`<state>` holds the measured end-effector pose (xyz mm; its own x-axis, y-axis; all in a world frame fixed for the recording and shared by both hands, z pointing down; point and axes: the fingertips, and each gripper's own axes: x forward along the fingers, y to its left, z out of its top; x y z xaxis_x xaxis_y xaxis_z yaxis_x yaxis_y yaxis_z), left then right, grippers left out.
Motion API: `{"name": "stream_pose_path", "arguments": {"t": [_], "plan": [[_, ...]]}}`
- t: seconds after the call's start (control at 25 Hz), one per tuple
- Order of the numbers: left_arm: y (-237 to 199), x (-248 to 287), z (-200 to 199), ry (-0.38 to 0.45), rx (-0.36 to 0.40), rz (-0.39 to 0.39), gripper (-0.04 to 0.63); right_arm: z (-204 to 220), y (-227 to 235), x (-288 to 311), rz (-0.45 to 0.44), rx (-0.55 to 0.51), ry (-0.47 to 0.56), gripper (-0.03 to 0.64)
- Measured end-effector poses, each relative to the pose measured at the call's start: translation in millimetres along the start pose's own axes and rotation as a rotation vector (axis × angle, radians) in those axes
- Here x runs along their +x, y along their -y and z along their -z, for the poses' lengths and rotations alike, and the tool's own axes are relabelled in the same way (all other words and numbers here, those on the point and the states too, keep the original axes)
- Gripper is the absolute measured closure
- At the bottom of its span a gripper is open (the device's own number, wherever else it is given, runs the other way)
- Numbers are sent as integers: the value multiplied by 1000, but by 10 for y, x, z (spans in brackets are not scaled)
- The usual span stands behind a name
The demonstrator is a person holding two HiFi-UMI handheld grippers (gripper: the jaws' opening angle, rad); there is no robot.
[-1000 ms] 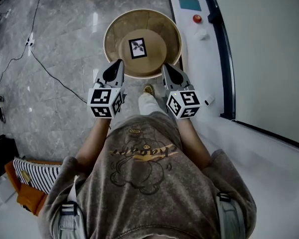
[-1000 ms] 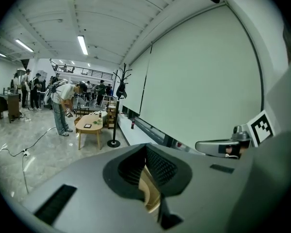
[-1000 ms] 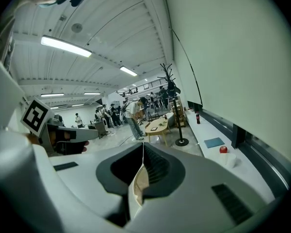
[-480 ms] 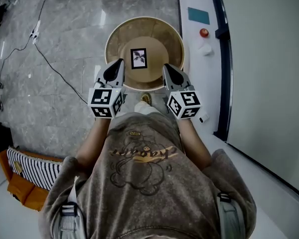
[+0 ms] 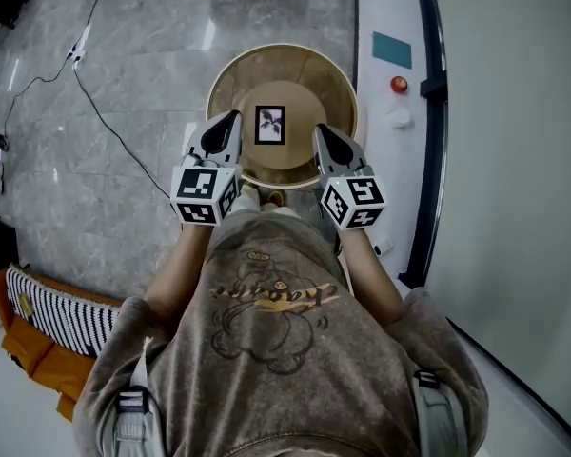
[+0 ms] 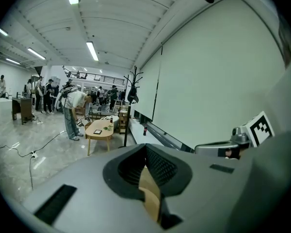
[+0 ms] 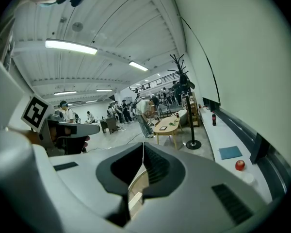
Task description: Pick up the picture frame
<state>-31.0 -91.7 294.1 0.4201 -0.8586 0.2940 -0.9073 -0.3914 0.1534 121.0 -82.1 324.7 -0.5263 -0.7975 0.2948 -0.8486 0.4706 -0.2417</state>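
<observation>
The picture frame (image 5: 269,125), small, black-edged, with a dark flower print on white, lies flat in the middle of a round wooden table (image 5: 230,74) in the head view. My left gripper (image 5: 230,118) hovers over the table's near left part, a little left of the frame. My right gripper (image 5: 320,129) hovers over the near right part, a little right of it. Both point forward, jaws shut, nothing between them. The gripper views show the shut left jaws (image 6: 145,145) and right jaws (image 7: 143,144) with a sliver of tabletop under them; the frame is hidden there.
A white ledge (image 5: 381,150) runs along the wall at right, bearing a red object (image 5: 398,85) and a teal pad (image 5: 392,49). A black cable (image 5: 95,122) crosses the grey floor at left. A striped cloth (image 5: 48,314) lies at lower left. Far off stand a coat stand (image 7: 188,111), a low table (image 7: 166,125) and people.
The round table and the frame have slid down the head view toward both grippers, which now overlap its near edge. Both grippers stayed shut and side by side.
</observation>
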Motion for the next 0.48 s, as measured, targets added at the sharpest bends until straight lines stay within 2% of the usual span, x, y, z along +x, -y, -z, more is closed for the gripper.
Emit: {"name": "stream_pose_path", "arguments": {"t": [0.48], "plan": [[-170,255,-90,-13,19,33,577,-109,104,294,38,22,23,597]]}}
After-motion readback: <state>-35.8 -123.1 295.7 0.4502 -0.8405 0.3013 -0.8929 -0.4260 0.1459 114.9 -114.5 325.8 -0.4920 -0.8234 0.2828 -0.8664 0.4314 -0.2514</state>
